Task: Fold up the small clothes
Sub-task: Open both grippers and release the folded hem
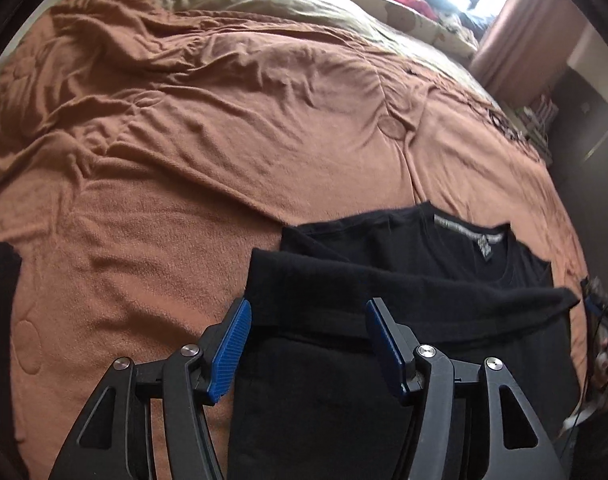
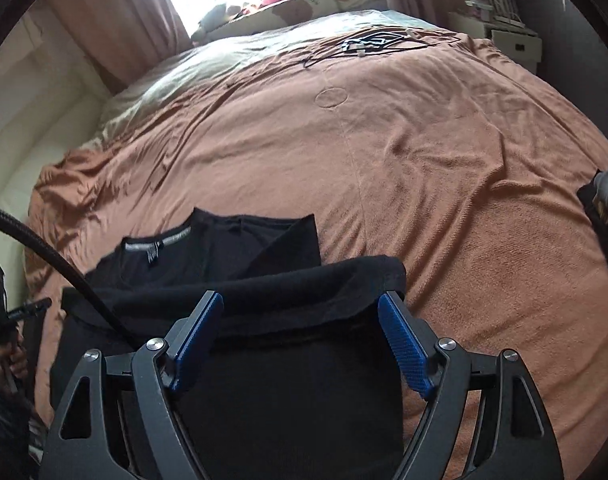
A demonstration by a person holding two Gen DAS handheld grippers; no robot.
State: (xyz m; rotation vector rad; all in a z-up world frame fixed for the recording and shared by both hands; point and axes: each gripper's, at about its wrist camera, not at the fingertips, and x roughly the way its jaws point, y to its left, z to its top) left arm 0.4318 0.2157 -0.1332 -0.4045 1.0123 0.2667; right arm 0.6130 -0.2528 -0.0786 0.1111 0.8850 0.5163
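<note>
The black shirt [image 1: 384, 292] runs under both grippers, its near part cut off; collar points away. Left gripper [image 1: 306, 344] and right gripper [image 2: 304, 340] gape wide, empty.

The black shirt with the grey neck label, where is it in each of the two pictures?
Left wrist view: the black shirt lies low and right of centre on the orange blanket, its label toward the upper right.
Right wrist view: the shirt lies low and left of centre, its label toward the upper left.
Shared landmark: the grey neck label; the bright window behind the bed also shows in both.
</note>
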